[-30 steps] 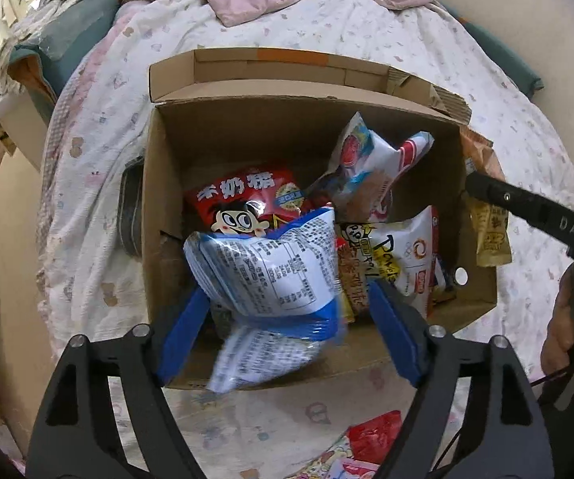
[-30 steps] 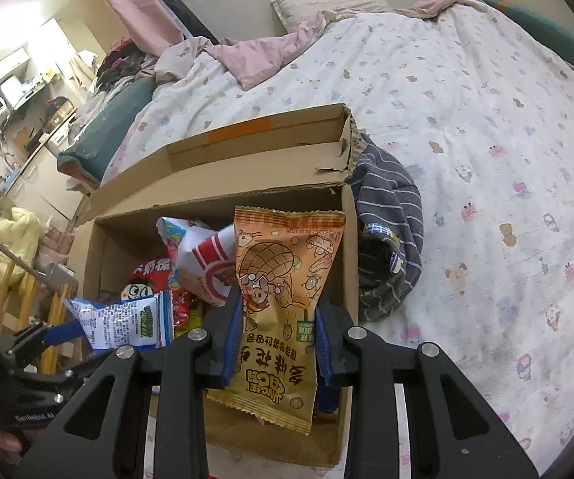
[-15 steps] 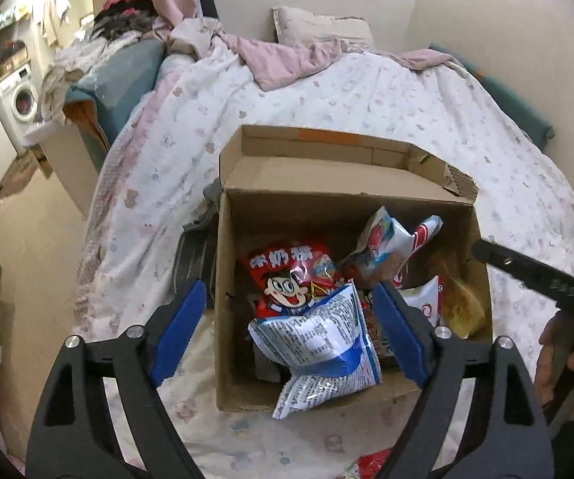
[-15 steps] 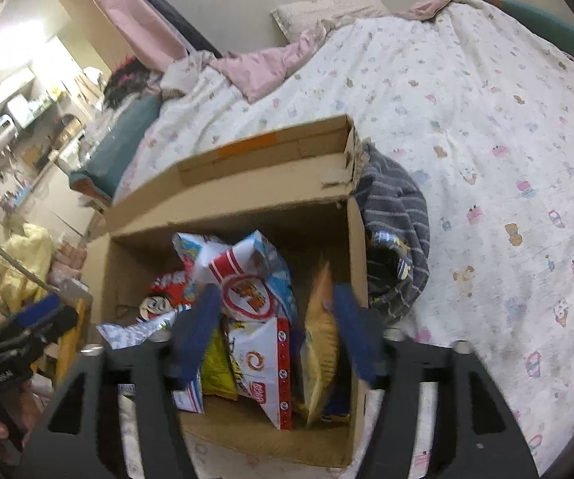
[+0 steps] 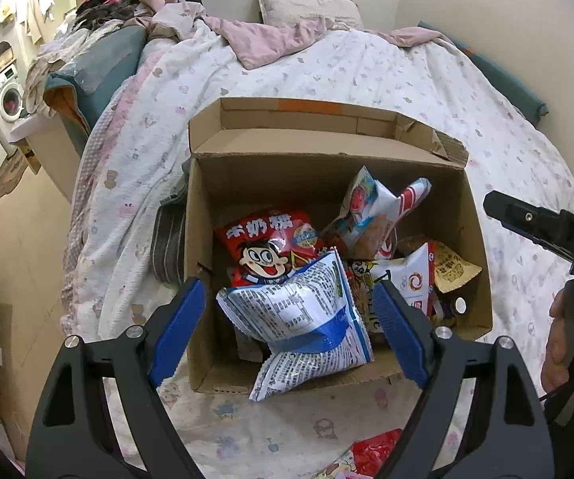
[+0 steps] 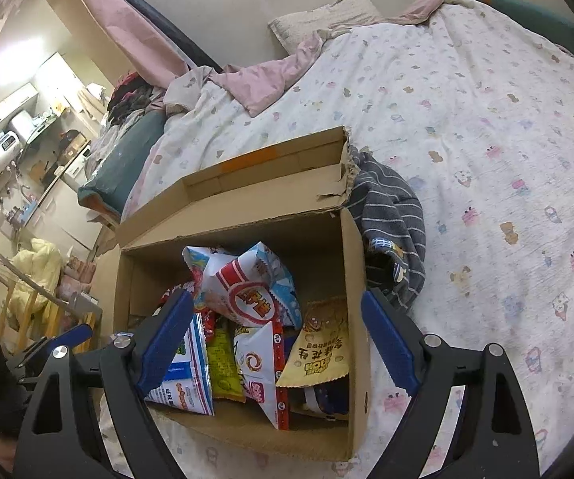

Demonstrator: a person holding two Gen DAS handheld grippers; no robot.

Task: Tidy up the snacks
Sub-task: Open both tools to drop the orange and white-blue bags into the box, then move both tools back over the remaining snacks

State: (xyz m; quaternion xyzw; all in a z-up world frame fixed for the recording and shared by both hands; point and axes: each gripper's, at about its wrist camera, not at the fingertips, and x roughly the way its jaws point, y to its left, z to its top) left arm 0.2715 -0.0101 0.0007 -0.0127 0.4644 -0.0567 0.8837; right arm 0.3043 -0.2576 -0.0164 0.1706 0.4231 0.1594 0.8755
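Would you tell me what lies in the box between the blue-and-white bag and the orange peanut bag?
In the right wrist view, a yellow-green packet and a white packet stand between them.

The bed carries a cardboard box, striped garment, and pink blanket.

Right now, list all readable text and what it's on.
"DAS" (cut off): right tool body.
"牛奶糖": red bag.
Orange peanut bag: large characters upside down, unsure.
Blue-white bag: nutrition print too small.
Remaining packets: blurred.
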